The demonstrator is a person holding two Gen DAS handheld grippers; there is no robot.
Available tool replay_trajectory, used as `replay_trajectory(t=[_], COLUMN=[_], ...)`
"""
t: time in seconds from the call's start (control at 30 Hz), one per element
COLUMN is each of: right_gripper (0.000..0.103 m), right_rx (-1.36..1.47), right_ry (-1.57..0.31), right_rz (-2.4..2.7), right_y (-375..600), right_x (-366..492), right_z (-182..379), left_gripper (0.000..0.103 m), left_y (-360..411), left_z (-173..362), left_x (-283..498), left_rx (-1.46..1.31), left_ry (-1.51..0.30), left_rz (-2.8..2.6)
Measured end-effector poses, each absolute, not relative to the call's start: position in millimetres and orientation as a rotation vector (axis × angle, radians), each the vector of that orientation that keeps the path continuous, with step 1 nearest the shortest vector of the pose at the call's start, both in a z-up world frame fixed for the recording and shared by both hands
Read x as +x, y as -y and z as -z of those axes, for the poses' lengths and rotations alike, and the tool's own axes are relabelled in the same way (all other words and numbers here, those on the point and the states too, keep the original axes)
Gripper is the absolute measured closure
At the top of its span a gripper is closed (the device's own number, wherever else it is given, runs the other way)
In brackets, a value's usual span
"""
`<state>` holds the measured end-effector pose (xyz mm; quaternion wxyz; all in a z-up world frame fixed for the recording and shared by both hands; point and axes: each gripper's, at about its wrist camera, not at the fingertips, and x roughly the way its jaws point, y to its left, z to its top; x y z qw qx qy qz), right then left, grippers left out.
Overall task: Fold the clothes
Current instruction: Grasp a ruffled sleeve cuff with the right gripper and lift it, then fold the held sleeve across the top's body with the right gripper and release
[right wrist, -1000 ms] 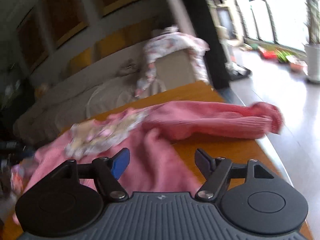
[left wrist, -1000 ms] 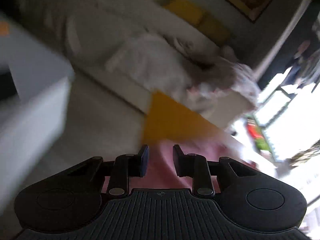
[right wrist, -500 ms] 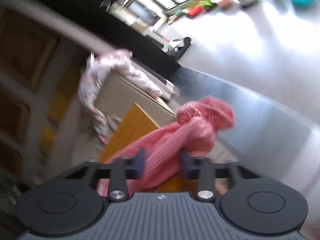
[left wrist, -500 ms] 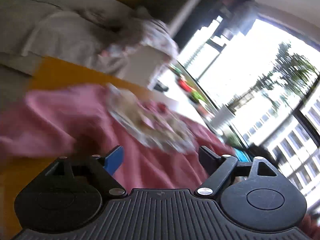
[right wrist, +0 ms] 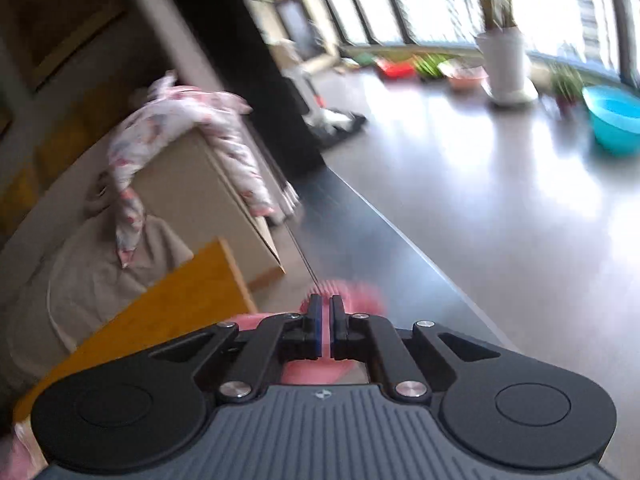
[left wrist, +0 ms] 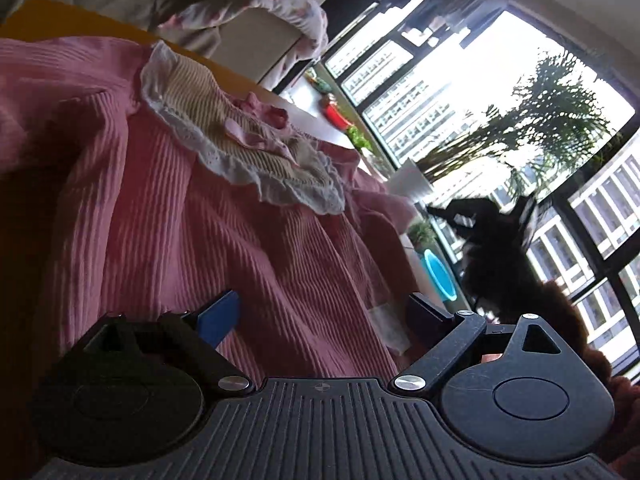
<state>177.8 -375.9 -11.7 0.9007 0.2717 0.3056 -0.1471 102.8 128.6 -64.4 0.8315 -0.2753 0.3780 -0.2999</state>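
Plainly the sleeve fold is in hand: the right tool (right wrist: 326, 312) is clamped on the cuff of the pink ribbed sweater (left wrist: 248, 248), pink cloth bulging past its closed pads at twelve o'clock, beyond the tabletop (right wrist: 168, 304) corner. The left tool (left wrist: 324, 312) has just been opening and stands wide apart over the sweater body, which lies spread on the tabletop with its lace collar (left wrist: 240, 148) at eleven o'clock. Next, probably, the right tool carries the sleeve across the body while the left takes a hold.
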Motion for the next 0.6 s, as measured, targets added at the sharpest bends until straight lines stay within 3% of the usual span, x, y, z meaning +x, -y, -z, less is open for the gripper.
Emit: replay_trajectory(t=[0.17, 0.23, 0.27, 0.4, 0.6], right_gripper=[0.095, 0.06, 0.054, 0.053, 0.053], right_rx=[0.748, 0.936, 1.021, 1.313, 1.483], right_ry=[-0.646, -0.649, -0.649, -0.653, -0.631], right_rz=[0.29, 0.244, 0.24, 0.212, 0.154], right_y=[396, 408, 412, 421, 413], right_x=[154, 150, 148, 145, 166], right_z=[36, 50, 60, 98, 134], left_gripper=[0.008, 0.008, 0.008, 0.008, 0.006], left_y=[-125, -125, -125, -127, -128], left_z=[67, 67, 66, 65, 63], left_x=[97, 96, 96, 94, 95], left_rx=[-0.547, -0.544, -0.542, -0.537, -0.549], left_ry=[-0.765, -0.759, -0.756, -0.751, -0.762], left_rz=[0.645, 0.647, 0.649, 0.65, 0.645])
